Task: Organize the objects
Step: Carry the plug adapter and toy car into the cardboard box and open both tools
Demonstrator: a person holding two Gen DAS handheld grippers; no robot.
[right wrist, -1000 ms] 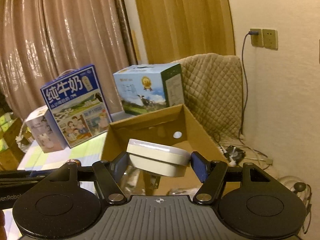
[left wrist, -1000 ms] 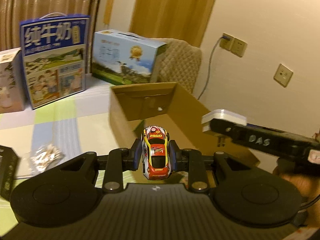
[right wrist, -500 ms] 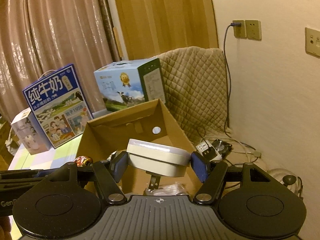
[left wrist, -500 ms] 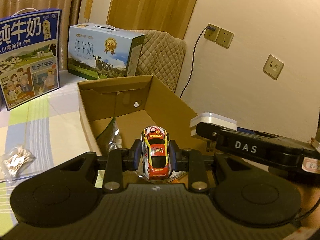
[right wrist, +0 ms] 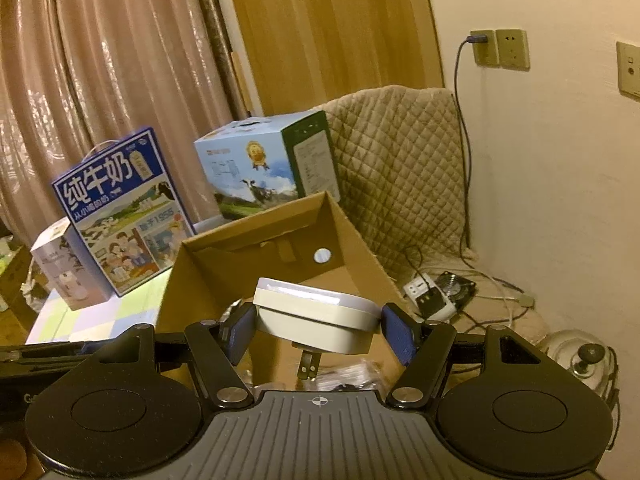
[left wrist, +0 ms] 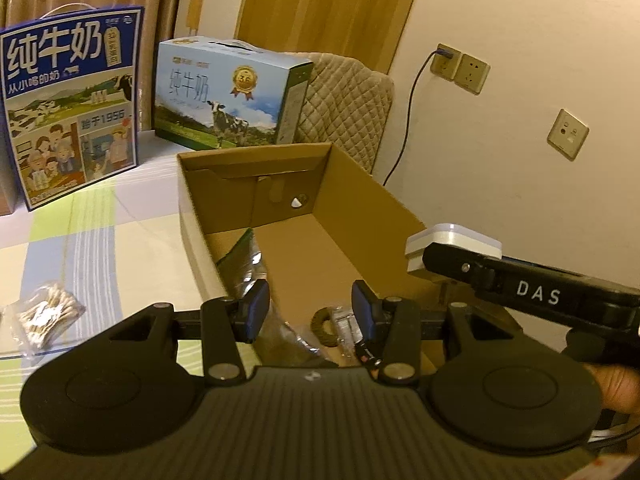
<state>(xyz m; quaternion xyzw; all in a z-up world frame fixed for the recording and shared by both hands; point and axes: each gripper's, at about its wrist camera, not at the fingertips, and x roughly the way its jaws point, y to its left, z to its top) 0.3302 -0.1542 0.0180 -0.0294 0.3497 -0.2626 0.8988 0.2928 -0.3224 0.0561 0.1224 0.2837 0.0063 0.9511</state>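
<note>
the left gripper hangs over the near end of the open cardboard box, its jaws spread wide with nothing between them. the right gripper is clamped on a white plug adapter, held above the box's right wall, metal prongs pointing down. inside the box lie a clear plastic bag and a dark ring. a packet of small sticks lies left of the box.

Matt brown cardboard box, smooth white plastic adapter, glossy printed milk cartons, quilted cloth cover
</note>
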